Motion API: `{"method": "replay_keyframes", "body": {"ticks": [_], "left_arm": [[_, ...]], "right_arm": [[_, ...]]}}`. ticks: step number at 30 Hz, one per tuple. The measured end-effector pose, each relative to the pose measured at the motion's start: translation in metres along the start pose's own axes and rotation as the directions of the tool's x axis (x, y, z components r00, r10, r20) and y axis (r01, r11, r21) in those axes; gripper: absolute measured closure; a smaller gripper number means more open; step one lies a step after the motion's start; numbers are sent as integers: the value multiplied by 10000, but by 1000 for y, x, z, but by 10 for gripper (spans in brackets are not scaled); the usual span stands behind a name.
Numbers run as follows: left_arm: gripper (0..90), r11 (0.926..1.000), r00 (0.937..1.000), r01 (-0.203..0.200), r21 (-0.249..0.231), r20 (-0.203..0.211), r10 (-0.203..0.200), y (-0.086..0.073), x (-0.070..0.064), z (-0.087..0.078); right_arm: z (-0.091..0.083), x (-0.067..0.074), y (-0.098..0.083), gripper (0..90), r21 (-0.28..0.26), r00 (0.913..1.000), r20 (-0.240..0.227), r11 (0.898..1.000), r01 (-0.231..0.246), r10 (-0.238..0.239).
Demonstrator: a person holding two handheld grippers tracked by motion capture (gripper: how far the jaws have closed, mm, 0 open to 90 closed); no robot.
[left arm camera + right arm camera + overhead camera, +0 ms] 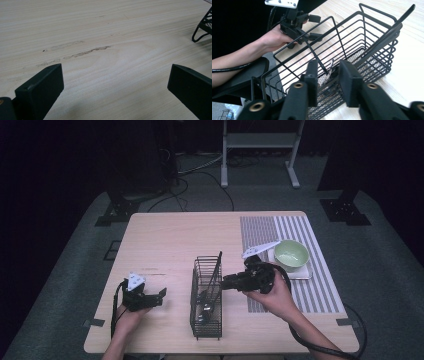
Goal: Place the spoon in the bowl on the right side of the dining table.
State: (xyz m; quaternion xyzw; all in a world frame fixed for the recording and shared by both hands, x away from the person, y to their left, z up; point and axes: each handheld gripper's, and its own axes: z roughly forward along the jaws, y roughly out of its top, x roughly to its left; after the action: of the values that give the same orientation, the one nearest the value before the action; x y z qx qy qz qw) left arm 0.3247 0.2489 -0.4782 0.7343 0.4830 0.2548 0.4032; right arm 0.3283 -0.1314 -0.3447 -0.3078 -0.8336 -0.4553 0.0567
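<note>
**Both grippers at the wire basket, neither holding anything**

Left gripper (159, 296) sits low over the near-left part of the wooden table (165, 240), held in the person's left hand (129, 315), with its grey three-cornered plate on top. In the left gripper view I see its jaws spread wide apart with only bare wood grain and a faint scuff mark (85, 52) between them; nothing is gripped. One foot of the black wire basket (205, 25) shows at the far right of that view.

Moving right, the basket (206, 295) stands upright near the table's centre front. A long black utensil (216, 272) leans inside it, its handle poking above the rim. Smaller dark items lie at the bottom; I cannot tell what they are.

Right gripper (224, 282) is held by the right hand (272, 295) just beside the basket's right wall, pointing into it. In the right gripper view (328, 75) its jaws are part-open over the rim, with a gap between them and nothing held.

Farther right, a green bowl (291, 254) rests on a white tray (306, 272) on a striped mat (300, 227).
</note>
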Motion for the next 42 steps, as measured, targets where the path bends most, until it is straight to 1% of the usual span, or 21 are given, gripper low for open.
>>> {"method": "replay_keyframes", "body": {"ticks": [4, 6, 8, 11, 17, 22, 28, 33, 42], "left_arm": [[0, 10000, 10000, -9, -3, 1, 9, 0, 0, 0], [0, 10000, 10000, -3, -6, -1, 3, 0, 0, 0], [0, 10000, 10000, 4, -4, 2, -4, 0, 0, 0], [0, 10000, 10000, -7, -3, 0, 7, 0, 0, 0], [0, 10000, 10000, -17, -16, -13, 17, 0, 0, 0], [0, 10000, 10000, -12, -12, -14, 12, 0, 0, 0], [0, 10000, 10000, 0, -13, -6, 0, 0, 0, 0], [0, 10000, 10000, -5, -24, -13, 5, 0, 0, 0], [0, 10000, 10000, 15, -26, -15, -15, 0, 0, 0]], "right_arm": [[0, 1, 1, 841, 100, 10000, 3, 9999, -33, 33], [0, 1, 1, 879, 37, 10000, -34, 10000, -73, 73], [-1, 1, 1, 883, 34, 9999, 27, 9999, -110, 110], [-2, 2, 1, 885, -15, 9997, -31, 9997, -242, 242], [-8, 3, 4, 885, -321, 9994, -32, 9989, -341, 340], [-12, 5, 7, 885, -381, 9994, -20, 9987, -348, 348], [-19, 6, 10, 885, -482, 9989, -137, 9978, -463, 457], [-28, 8, 16, 885, -726, 9980, -273, 9956, -596, 578], [-44, 10, 22, 885, -1065, 9971, -299, 9917, -726, 698]]}}
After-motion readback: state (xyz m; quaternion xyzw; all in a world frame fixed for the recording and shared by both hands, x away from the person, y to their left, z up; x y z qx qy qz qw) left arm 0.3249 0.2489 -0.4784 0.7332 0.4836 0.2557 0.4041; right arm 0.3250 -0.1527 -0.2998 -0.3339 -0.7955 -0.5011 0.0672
